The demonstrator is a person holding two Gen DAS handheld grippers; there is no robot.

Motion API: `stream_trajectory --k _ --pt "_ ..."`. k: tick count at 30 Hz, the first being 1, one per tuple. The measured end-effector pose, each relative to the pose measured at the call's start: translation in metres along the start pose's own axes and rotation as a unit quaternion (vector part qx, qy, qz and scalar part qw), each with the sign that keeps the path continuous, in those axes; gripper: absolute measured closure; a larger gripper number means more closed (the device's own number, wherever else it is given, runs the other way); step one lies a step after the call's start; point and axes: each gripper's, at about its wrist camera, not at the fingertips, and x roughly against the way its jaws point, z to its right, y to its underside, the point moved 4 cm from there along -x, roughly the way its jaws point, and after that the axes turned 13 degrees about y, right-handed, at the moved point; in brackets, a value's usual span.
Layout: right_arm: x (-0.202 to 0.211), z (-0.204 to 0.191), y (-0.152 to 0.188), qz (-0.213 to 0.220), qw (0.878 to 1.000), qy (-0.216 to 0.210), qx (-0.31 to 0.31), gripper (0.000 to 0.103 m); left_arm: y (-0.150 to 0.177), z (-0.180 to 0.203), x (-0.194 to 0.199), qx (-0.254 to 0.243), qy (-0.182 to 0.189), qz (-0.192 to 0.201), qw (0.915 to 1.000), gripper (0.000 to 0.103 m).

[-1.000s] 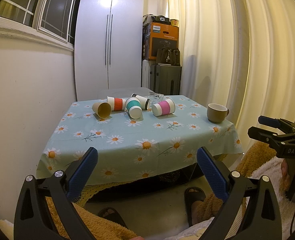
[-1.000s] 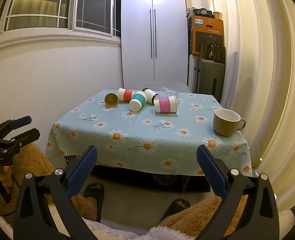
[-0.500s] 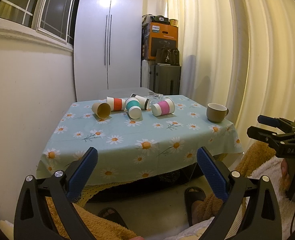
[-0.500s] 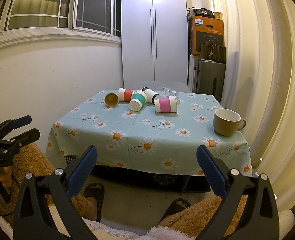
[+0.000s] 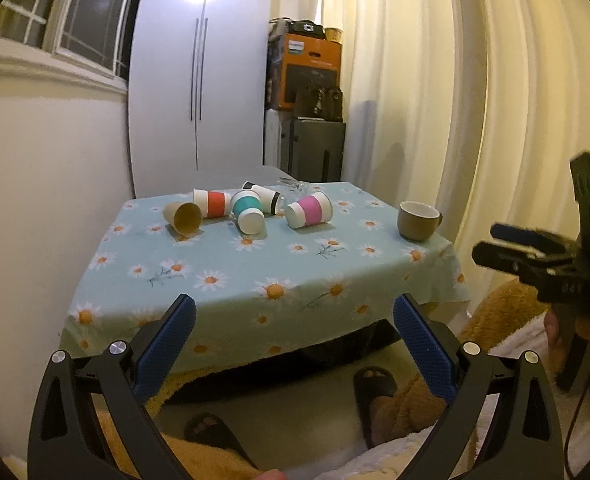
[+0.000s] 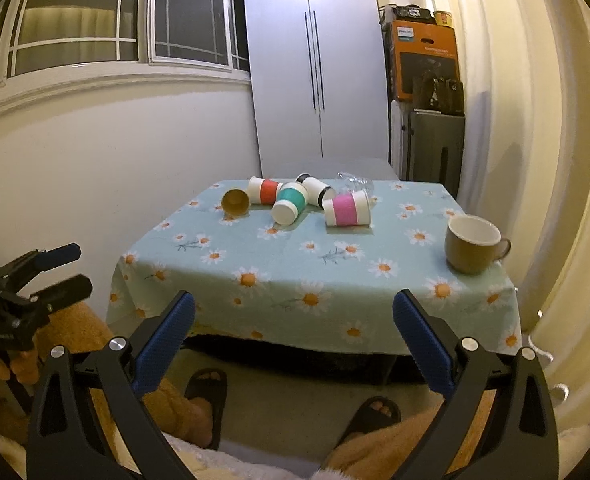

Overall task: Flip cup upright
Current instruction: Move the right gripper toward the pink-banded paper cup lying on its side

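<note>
Holding my two grippers low in front of me, I see both are open wide with nothing between their blue pads. My left gripper (image 5: 294, 334) and my right gripper (image 6: 293, 332) both hang near the close edge of the table (image 6: 315, 322), not touching it. My feet in black sandals (image 6: 369, 414) rest on the floor under them.

A blue cloth with daisies covers the table. On the right side, nearest to me, a brown mug (image 6: 471, 246) stands upright with its handle to the right.

Farther back, five paper cups lie on their sides in a bunch. The pink cup (image 6: 347, 209) is on the right of the bunch, a little apart. The teal cup (image 6: 289, 203) lies in the middle with its white bottom toward me. Behind it are the red cup (image 6: 266, 191) and a black and white cup (image 6: 315, 189). The plain brown cup (image 6: 235, 201) is on the left, touching the red one, with its open mouth facing me.

Behind the table stands a tall white cupboard (image 6: 307, 64).
</note>
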Motion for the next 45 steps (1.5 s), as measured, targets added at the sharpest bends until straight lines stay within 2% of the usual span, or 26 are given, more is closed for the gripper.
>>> stream_trajectory --k 8,15,27,32,35,37,38,41,42,45 --pt "-0.035 0.005 -0.044 -0.007 1.0 0.003 0.005 0.005 -0.04 -0.029 -0.043 -0.004 0.015 -0.038 0.9991 0.007" --pt "-0.093 0.019 -0.073 -0.05 0.998 -0.002 -0.026 0.005 -0.073 -0.074 -0.102 -0.005 0.014 -0.091 0.9958 0.007" --pt "-0.201 0.013 -0.089 -0.113 0.992 -0.031 -0.041 0.005 -0.117 -0.194 -0.195 -0.007 -0.039 -0.177 0.9835 0.007" --pt "-0.243 0.016 -0.095 -0.137 0.989 -0.024 -0.048 0.005 -0.12 -0.22 -0.227 0.005 -0.04 -0.194 0.9801 0.007" --pt "-0.276 0.026 -0.099 -0.164 0.982 -0.024 -0.09 0.005 -0.121 -0.229 -0.246 0.01 -0.033 -0.202 0.9788 0.007" --pt "-0.3 0.035 -0.097 -0.193 0.971 -0.028 -0.137 0.005 -0.121 -0.235 -0.26 0.007 -0.032 -0.21 0.9772 0.007" --pt "-0.313 0.041 -0.094 -0.215 0.962 -0.027 -0.167 0.005 -0.121 -0.236 -0.265 0.006 -0.031 -0.212 0.9768 0.007" --pt "-0.348 0.056 -0.08 -0.273 0.928 -0.03 -0.253 0.005 -0.123 -0.242 -0.28 0.002 -0.027 -0.217 0.9757 0.007" --pt "-0.361 0.061 -0.074 -0.289 0.913 -0.031 -0.286 0.005 -0.125 -0.244 -0.284 0.001 -0.024 -0.218 0.9757 0.007" --pt "-0.38 0.07 -0.065 -0.305 0.883 -0.023 -0.355 0.006 -0.127 -0.246 -0.289 -0.003 -0.017 -0.219 0.9756 0.007"
